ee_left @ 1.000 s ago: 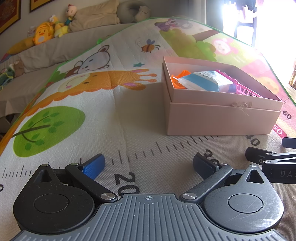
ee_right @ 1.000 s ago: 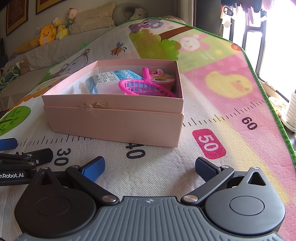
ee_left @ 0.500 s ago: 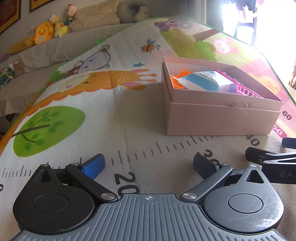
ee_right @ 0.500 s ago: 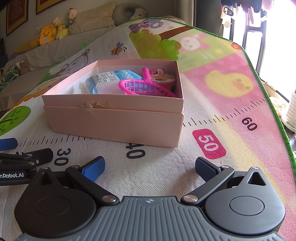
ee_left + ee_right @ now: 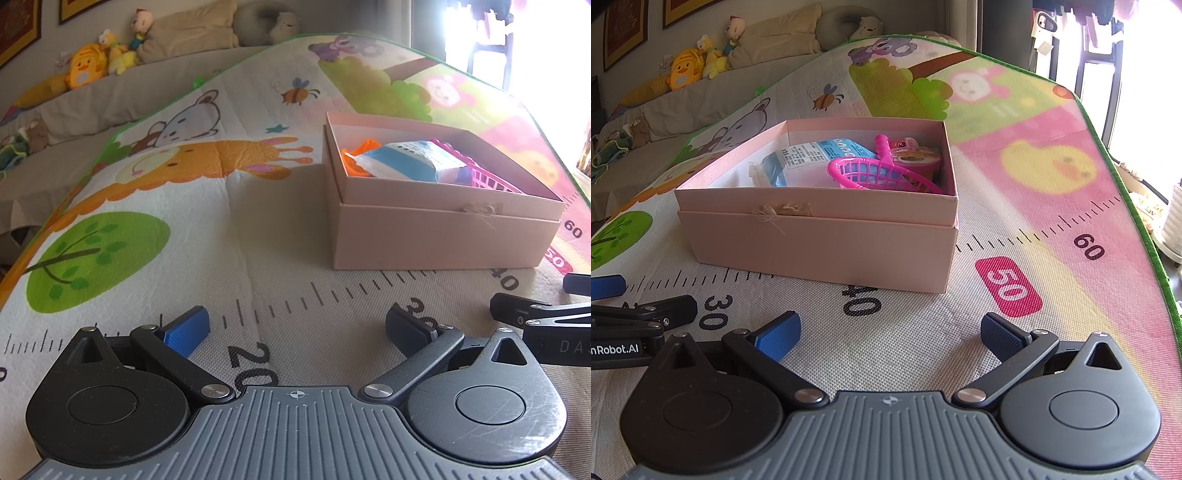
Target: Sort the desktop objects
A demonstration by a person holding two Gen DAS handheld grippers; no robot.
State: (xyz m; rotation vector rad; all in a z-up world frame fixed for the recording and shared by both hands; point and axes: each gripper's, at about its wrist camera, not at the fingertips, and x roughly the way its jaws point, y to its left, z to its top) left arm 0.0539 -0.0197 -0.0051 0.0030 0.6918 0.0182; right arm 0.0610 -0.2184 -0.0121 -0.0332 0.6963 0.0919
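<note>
A pink cardboard box point(image 5: 436, 236) point(image 5: 820, 247) stands open on the play mat. Inside it lie a blue-and-white packet point(image 5: 406, 162) point(image 5: 809, 158), a pink toy basket point(image 5: 875, 173) point(image 5: 491, 179), an orange item point(image 5: 360, 151) and a small red-lidded cup point(image 5: 918, 160). My left gripper point(image 5: 295, 328) rests low on the mat, near the box's left front, open with nothing between its fingers. My right gripper point(image 5: 890, 332) sits just before the box's front wall, also open and empty. Each gripper shows at the edge of the other's view.
The cartoon play mat point(image 5: 155, 206) with a printed ruler covers the surface. A sofa with plush toys point(image 5: 92, 66) runs behind it. Bright windows point(image 5: 1108, 55) stand at the right, past the mat's green edge point(image 5: 1145, 229).
</note>
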